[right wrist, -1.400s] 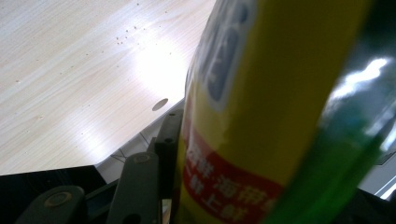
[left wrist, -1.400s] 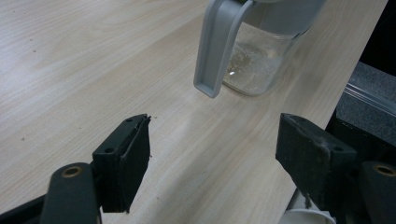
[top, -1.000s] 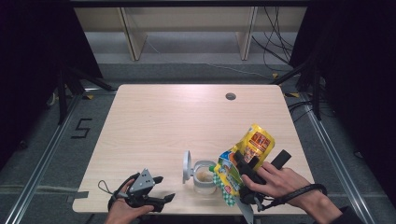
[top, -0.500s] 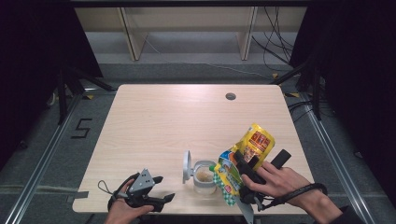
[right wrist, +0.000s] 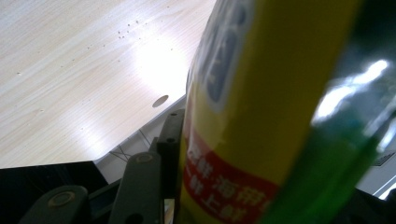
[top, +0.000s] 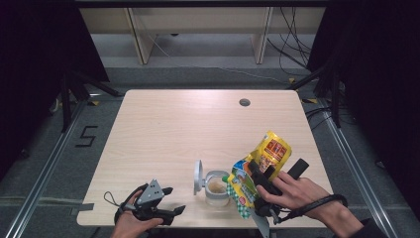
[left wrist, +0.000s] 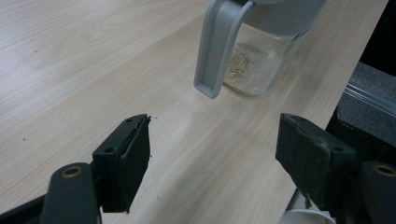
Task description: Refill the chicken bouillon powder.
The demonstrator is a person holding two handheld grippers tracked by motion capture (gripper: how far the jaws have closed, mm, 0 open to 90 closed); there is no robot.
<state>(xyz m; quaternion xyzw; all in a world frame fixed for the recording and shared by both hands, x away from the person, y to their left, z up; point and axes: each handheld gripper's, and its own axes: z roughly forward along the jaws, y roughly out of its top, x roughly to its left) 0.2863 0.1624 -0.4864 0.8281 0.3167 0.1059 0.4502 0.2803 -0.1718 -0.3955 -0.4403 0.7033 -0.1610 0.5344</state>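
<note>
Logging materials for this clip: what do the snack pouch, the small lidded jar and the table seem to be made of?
Snack pouch: glossy printed plastic film, probably; it shines and creases. Jar: clear body, glass or hard plastic, cannot tell which; its grey flip lid looks like matte plastic. Table: pale wood-grain top, likely laminate, with a soft sheen.

Bare table (top: 198,129) lies open beyond the jar (top: 216,187), whose raised lid (top: 198,174) blocks its left side.

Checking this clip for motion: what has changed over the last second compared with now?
Nothing visibly changed. The right gripper stays clamped on the yellow-green bag, tilted over the open jar; the left gripper stays open near the table edge.
</note>
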